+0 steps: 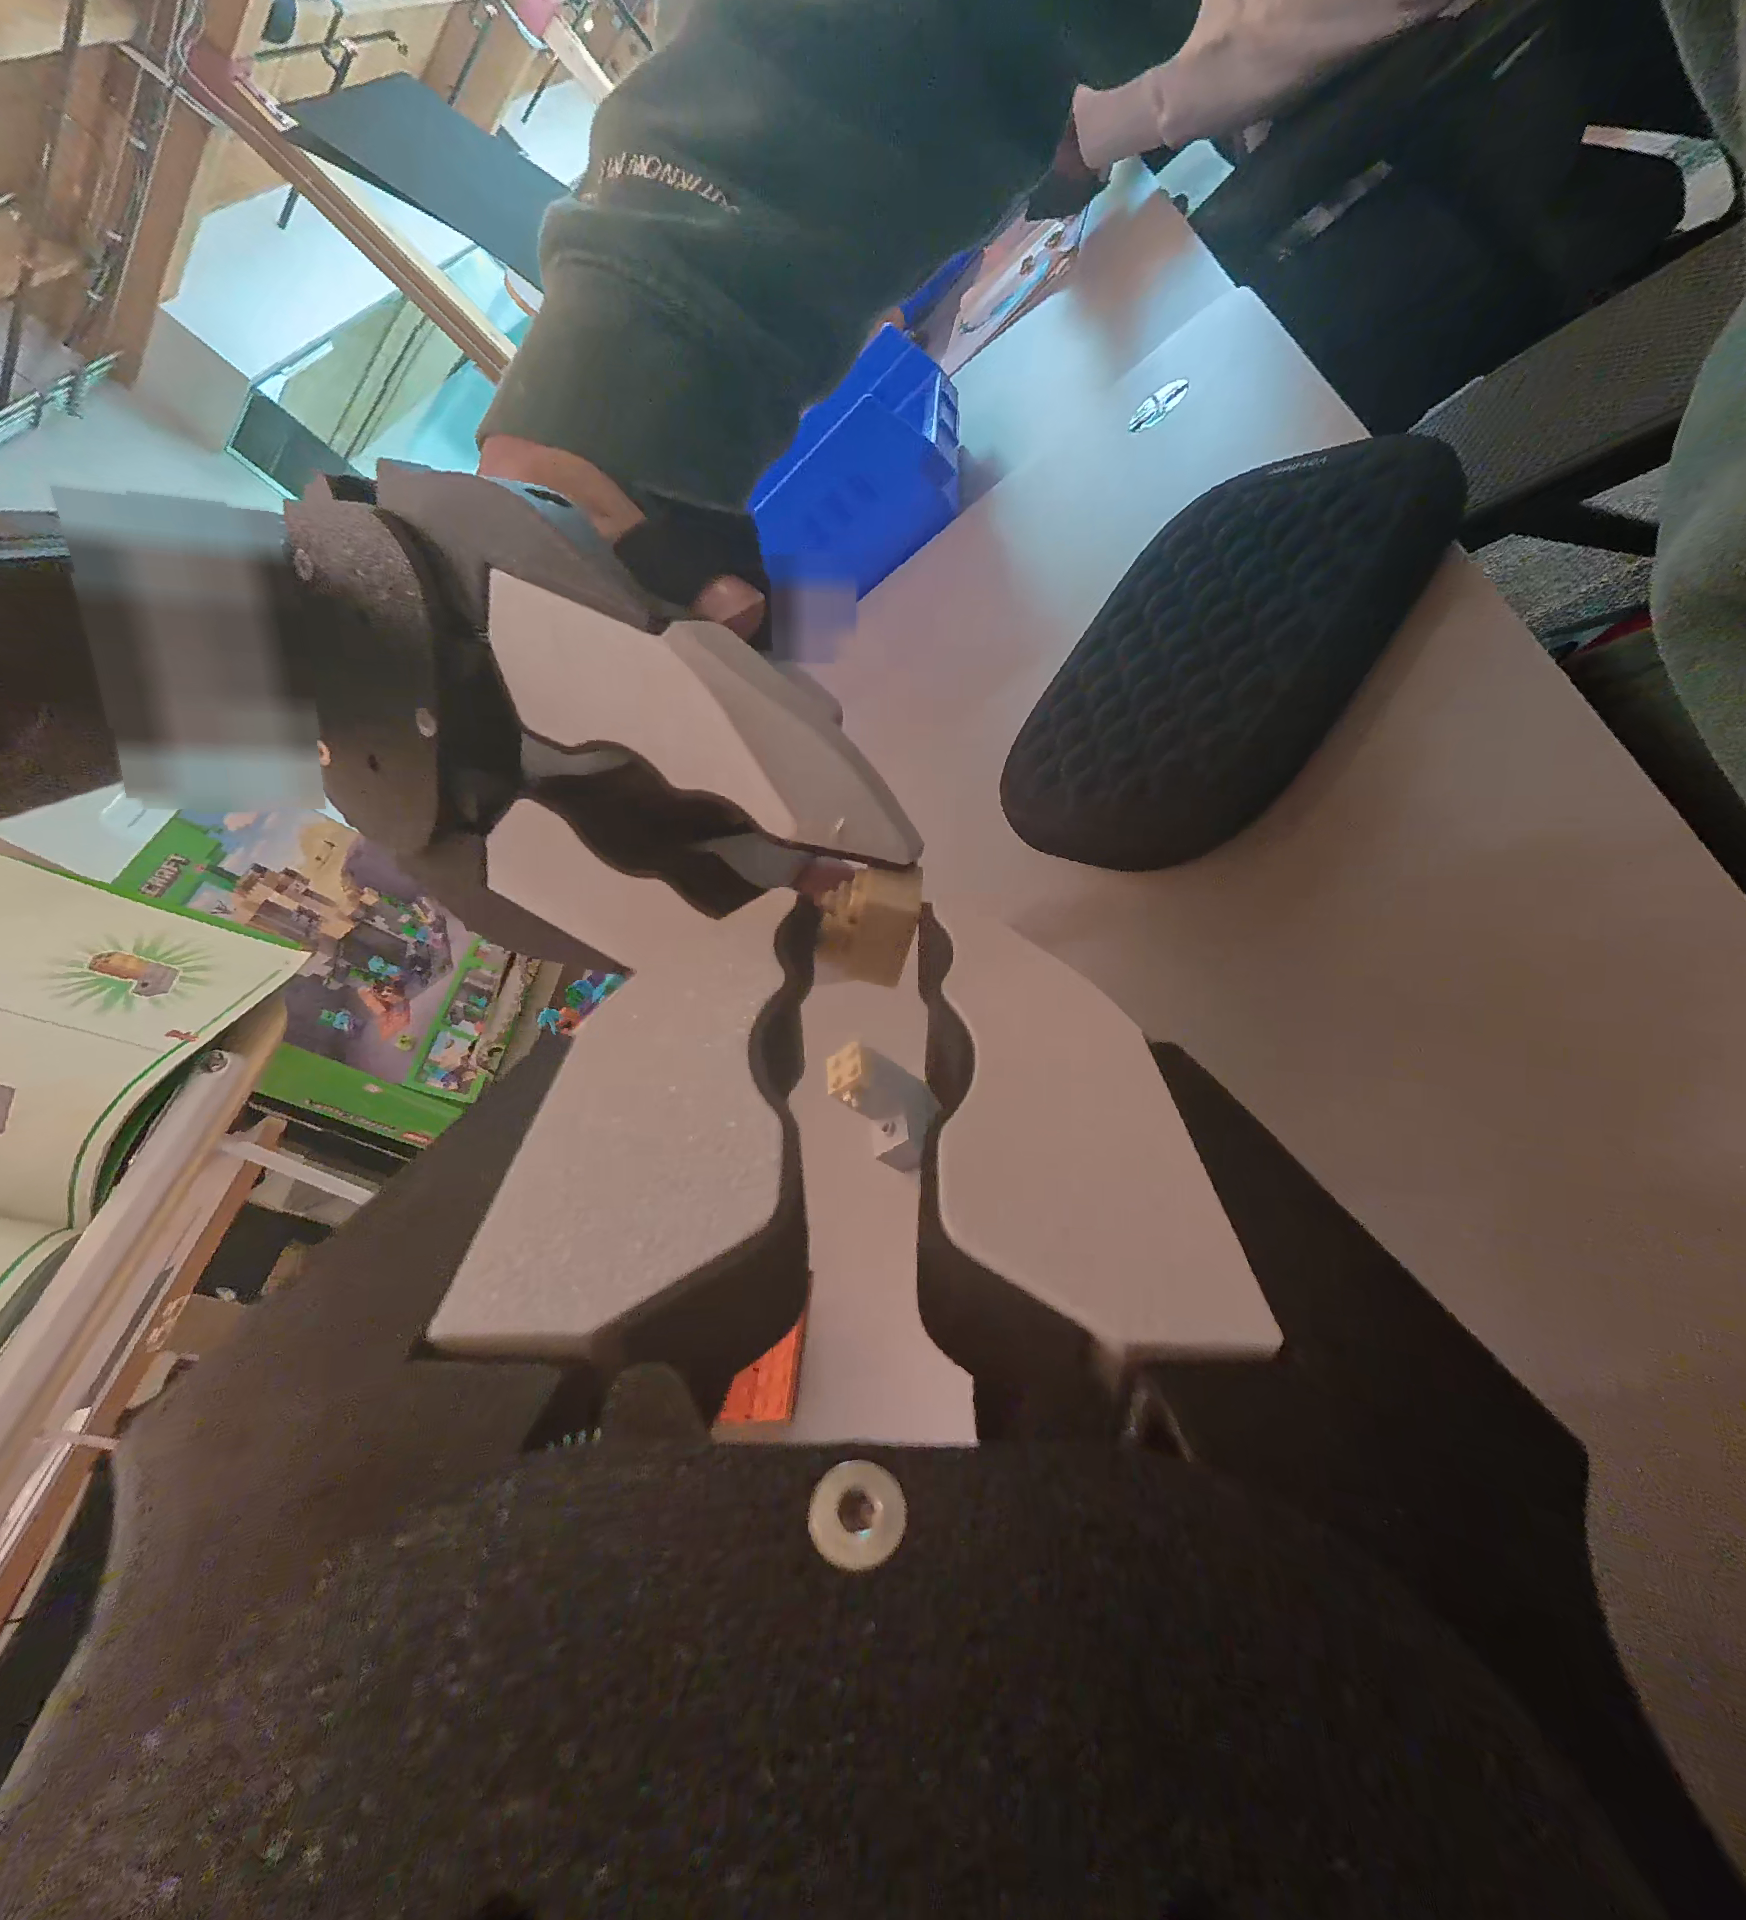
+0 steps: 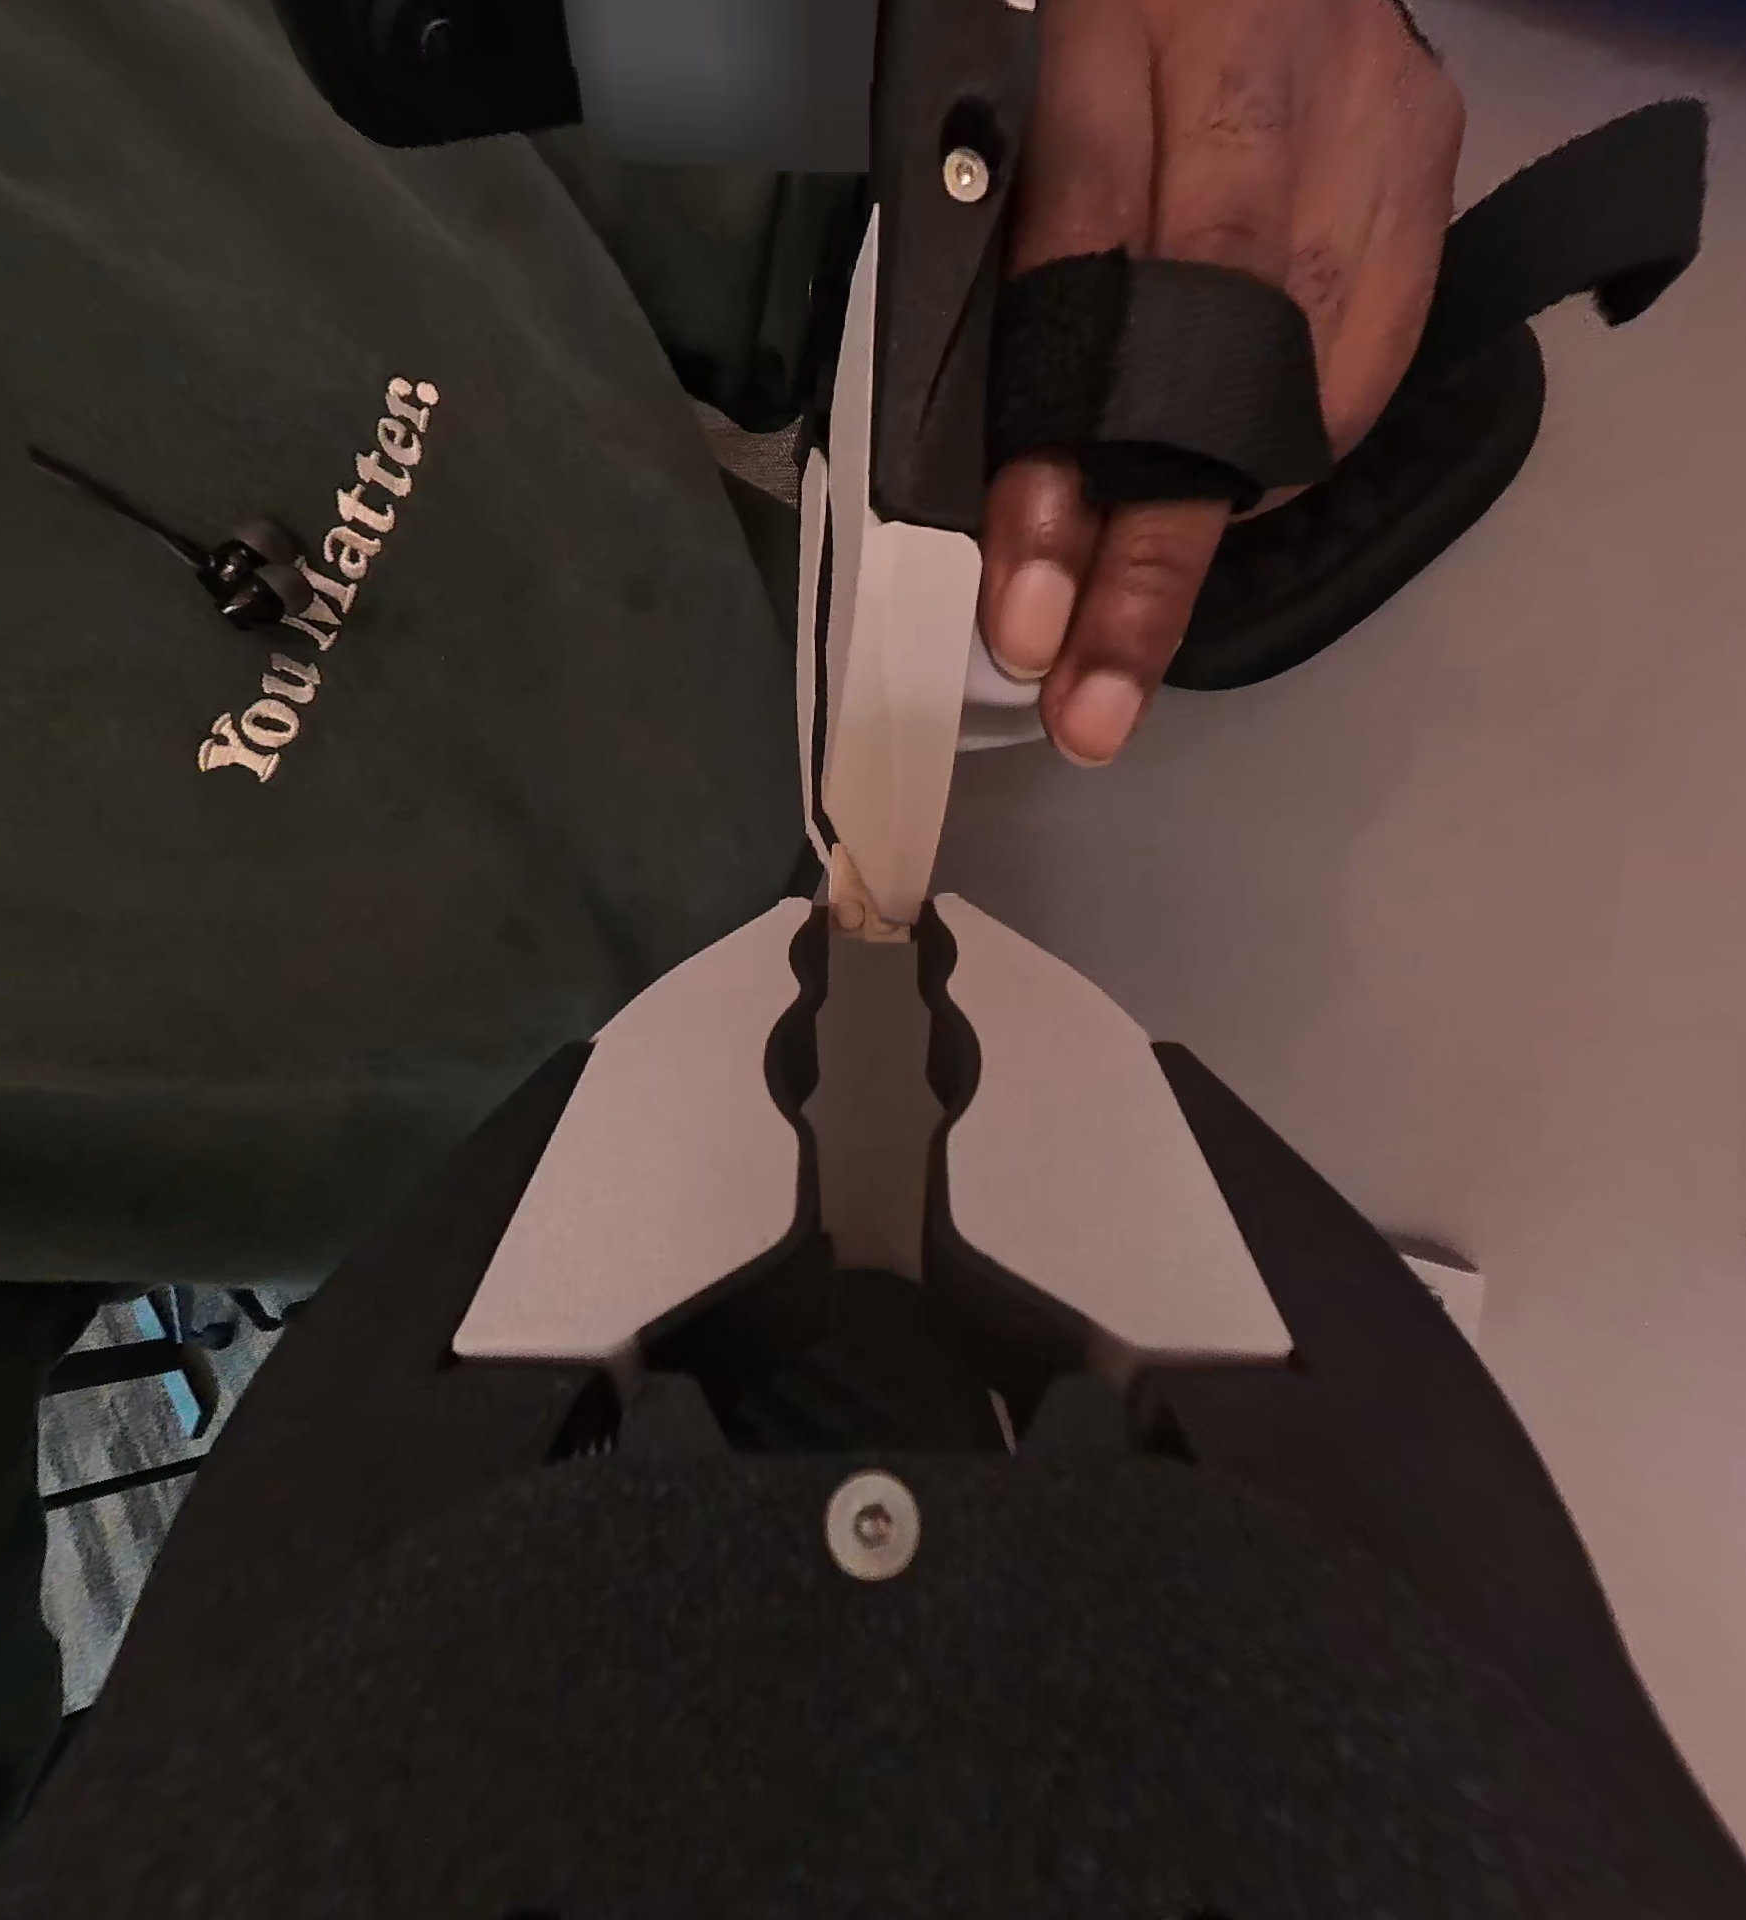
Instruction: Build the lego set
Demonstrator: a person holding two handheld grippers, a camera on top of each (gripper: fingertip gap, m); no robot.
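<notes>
Jaws of both grippers, left (image 1: 856,940) and right (image 2: 874,920), clenched on one tan brick (image 1: 874,925); small tan-and-grey piece (image 1: 874,1107) loose on table (image 1: 1368,1039) just beneath.

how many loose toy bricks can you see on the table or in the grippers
2: a tan brick gripped by both grippers' fingertips, and a small tan-and-grey piece on the table beneath the left gripper. Others may be hidden.

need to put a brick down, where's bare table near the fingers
Bare table lies between the black cushion and the left gripper. Crowded at its fingers: tan brick, right gripper, small loose piece.
</notes>
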